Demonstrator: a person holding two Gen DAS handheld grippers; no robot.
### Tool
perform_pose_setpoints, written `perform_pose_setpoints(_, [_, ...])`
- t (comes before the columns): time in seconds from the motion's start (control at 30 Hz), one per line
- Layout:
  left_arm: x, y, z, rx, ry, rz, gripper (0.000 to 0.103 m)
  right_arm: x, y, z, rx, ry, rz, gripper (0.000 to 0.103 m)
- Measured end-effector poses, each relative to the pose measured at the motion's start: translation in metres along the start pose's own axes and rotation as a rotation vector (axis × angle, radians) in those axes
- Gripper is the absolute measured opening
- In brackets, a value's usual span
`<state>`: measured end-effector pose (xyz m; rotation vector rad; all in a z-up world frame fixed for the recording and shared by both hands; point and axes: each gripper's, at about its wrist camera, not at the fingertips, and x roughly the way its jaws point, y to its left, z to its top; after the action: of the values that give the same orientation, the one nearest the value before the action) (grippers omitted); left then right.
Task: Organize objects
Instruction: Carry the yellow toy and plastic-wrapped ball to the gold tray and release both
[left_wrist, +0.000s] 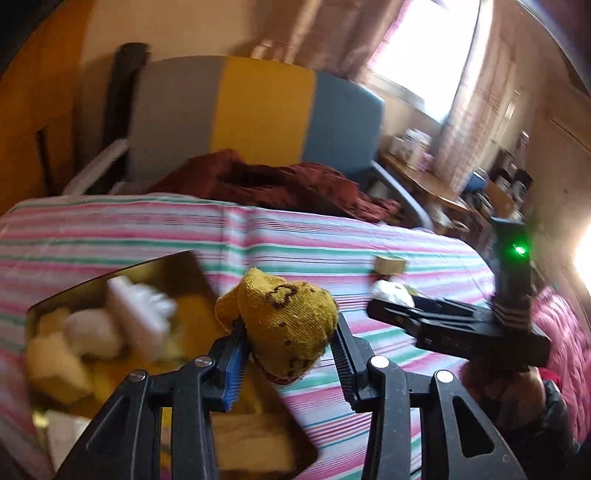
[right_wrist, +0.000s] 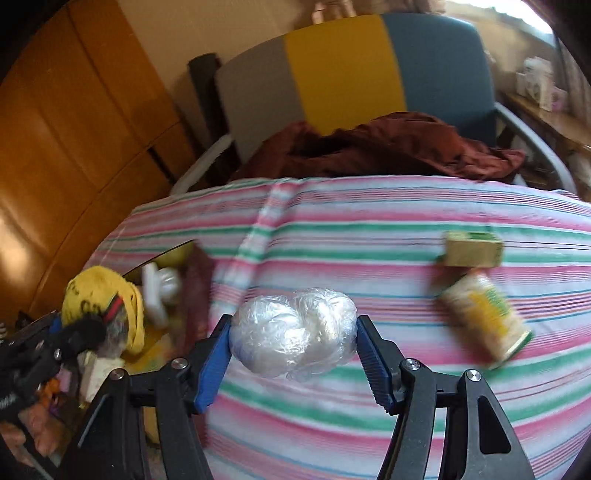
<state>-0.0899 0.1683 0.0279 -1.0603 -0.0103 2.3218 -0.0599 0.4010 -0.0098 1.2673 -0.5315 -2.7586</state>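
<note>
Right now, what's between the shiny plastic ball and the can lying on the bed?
Nothing but bare striped bedcover lies between the plastic ball and the can, seen in the right wrist view.

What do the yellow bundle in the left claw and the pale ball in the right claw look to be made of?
Yellow bundle: knitted fabric, matte, likely a sock; ribbed weave and dark woven pattern show. Pale ball: thin clear plastic film, glossy, crumpled into a wad; creases catch highlights. Whether anything is wrapped inside cannot be told.
</note>
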Motion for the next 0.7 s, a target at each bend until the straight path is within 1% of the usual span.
perform_pose_setpoints(0.03, [-0.004,0.008,-0.004,-0.008,-0.003,0.014,0.042,0.004,0.012,-0.003,-0.01,0.007,0.018,0.066])
perform_pose_setpoints(0.1, [-0.015,0.031,-0.015,-0.033,-0.018,0.069,0.042,0.008,0.03,-0.007,-0.025,0.016,0.042,0.066])
perform_pose_setpoints(0.23, [-0.029,0.062,-0.034,-0.057,-0.046,0.171,0.042,0.02,0.071,-0.014,-0.08,0.037,0.079,0.066])
perform_pose_setpoints(0.33, [-0.035,0.075,-0.046,-0.065,-0.055,0.21,0.042,0.028,0.094,-0.019,-0.121,0.054,0.089,0.066])
perform_pose_setpoints(0.43, [-0.041,0.082,-0.056,-0.062,-0.07,0.234,0.043,0.032,0.112,-0.023,-0.153,0.066,0.088,0.066])
perform_pose_setpoints(0.57, [-0.047,0.083,-0.064,-0.051,-0.085,0.247,0.043,0.037,0.126,-0.026,-0.177,0.081,0.084,0.066])
perform_pose_setpoints(0.7, [-0.047,0.084,-0.067,-0.052,-0.086,0.239,0.043,0.041,0.135,-0.026,-0.197,0.089,0.076,0.066])
